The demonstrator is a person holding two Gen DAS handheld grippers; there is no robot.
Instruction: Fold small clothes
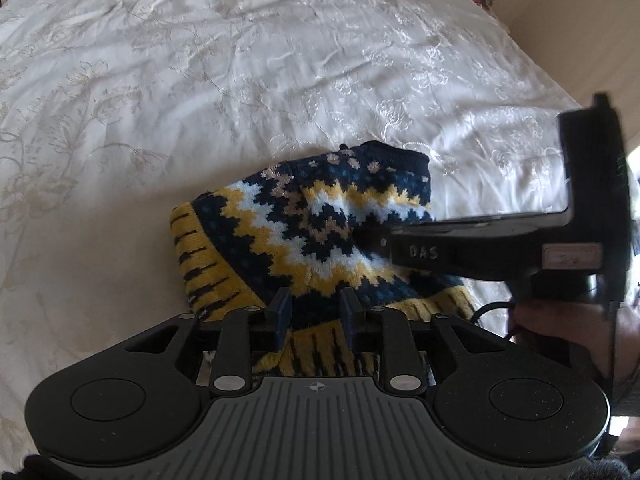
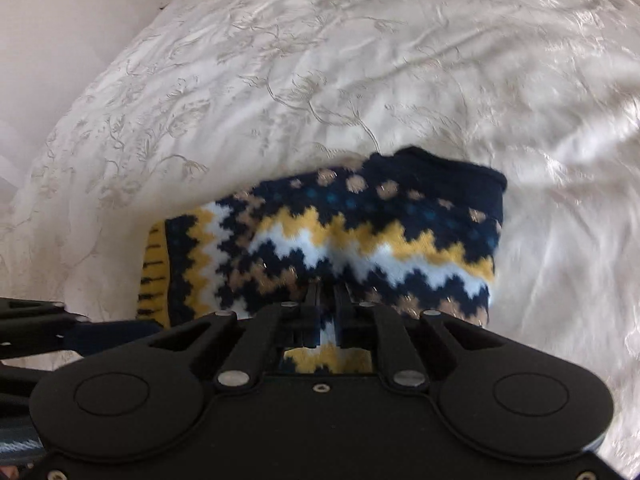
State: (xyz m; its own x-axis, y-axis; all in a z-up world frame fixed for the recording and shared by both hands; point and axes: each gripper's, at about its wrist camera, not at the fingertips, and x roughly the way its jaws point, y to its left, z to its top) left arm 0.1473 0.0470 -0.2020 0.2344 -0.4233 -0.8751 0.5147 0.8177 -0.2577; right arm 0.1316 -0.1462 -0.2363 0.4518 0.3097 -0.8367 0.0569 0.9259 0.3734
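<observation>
A small navy, yellow and white zigzag-patterned knitted sweater is seen bunched on the white embroidered bedspread, its long axis running across both views. It is pinched at its near edge by the nearly closed right gripper. The left gripper, partly open, is set astride the yellow ribbed hem; whether that hem is actually clamped cannot be told. No containers are visible.

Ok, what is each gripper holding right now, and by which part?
Both hold the knitted sweater. The right gripper is shut on a pinch of its zigzag-patterned body; the left gripper grips the near edge by the yellow ribbed hem.
</observation>
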